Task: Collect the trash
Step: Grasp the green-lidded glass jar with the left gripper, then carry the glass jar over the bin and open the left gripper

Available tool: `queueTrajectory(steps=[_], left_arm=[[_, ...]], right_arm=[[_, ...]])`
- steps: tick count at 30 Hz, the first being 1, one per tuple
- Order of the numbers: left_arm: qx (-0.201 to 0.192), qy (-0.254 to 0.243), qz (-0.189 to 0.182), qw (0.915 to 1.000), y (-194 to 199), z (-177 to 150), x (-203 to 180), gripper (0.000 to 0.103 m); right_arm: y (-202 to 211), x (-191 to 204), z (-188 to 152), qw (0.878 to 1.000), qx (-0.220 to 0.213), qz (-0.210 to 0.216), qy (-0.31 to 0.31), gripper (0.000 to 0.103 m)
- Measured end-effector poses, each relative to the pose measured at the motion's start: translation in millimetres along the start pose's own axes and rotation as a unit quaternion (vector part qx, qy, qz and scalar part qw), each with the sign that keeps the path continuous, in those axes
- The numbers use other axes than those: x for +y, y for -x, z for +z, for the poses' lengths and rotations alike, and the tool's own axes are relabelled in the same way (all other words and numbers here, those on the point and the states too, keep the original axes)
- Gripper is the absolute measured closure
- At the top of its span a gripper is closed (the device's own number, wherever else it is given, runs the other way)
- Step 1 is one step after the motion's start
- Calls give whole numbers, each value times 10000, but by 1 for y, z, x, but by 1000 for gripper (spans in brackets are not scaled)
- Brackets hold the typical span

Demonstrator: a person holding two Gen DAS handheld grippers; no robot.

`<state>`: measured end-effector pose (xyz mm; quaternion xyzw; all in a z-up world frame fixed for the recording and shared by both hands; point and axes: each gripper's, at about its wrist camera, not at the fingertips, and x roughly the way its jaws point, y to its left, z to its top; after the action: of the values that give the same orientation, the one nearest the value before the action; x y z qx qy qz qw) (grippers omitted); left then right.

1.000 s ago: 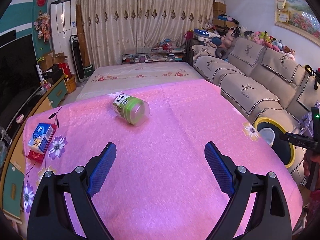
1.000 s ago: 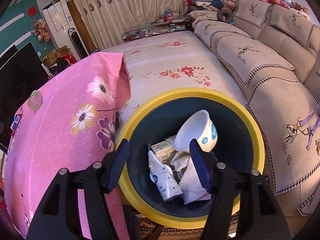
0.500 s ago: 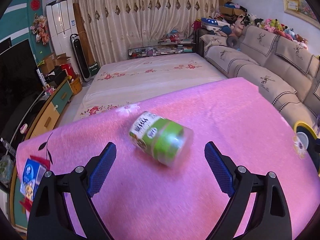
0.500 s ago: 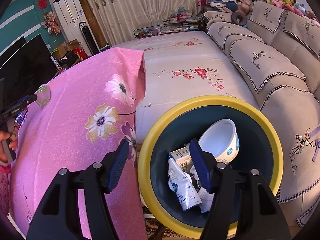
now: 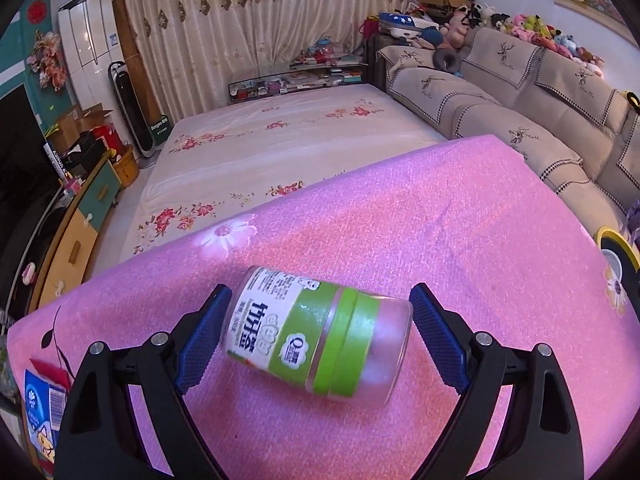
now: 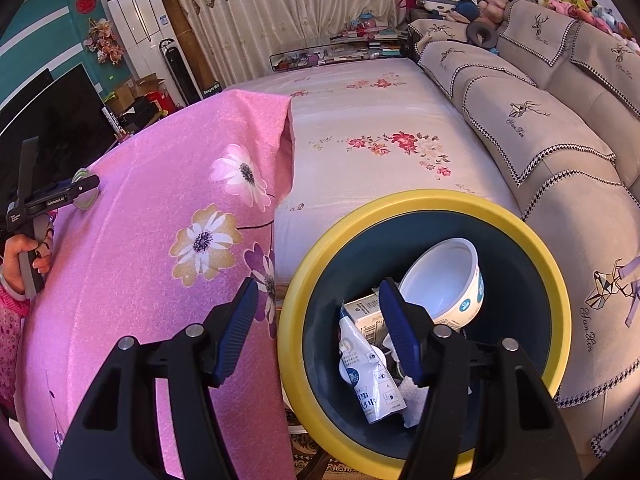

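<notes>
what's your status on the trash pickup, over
Left gripper open, straddling toppled jar. Right gripper open, empty, over bin. Nothing in the way.

Black forked gripper arms (image 5: 318, 328) rising from the lower frame edge, blue ribbed pads (image 5: 436, 336), silver screw heads at the joints. Same build on the right gripper (image 6: 316, 328). At far left, hand (image 6: 18, 256) on a grey handle, pink patterned sleeve (image 6: 10, 320).

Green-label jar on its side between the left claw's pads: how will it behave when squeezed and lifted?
The jar lies on its side on the pink cloth, so it may roll if nudged before both pads bite. The clear wall looks smooth and rigid, probably slippery. It looks mostly empty, so likely light.
</notes>
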<state>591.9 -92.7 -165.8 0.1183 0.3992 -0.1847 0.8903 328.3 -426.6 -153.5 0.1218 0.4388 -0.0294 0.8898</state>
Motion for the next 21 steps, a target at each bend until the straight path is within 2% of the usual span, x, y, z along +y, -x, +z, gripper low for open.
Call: queueTrajectory(steps=[1, 6, 10, 16, 21], left_arm=[[28, -15, 8, 10000, -2, 0, 0, 21], [59, -97, -5, 9999, 1, -2, -6, 22], [-35, -277, 103, 9996, 21, -7, -23, 22], [-179, -473, -52, 9987, 71, -15, -76, 22], [-204, -614, -375, 9972, 102, -18, -137, 22]], right_arm=[[0, 0, 0, 10000, 8, 10, -2, 43], [5, 1, -3, 10000, -24, 48, -10, 43], [18, 0, -7, 9999, -128, 91, -11, 43], [44, -7, -18, 9994, -322, 100, -47, 43], [71, -22, -33, 9990, -442, -22, -96, 43]])
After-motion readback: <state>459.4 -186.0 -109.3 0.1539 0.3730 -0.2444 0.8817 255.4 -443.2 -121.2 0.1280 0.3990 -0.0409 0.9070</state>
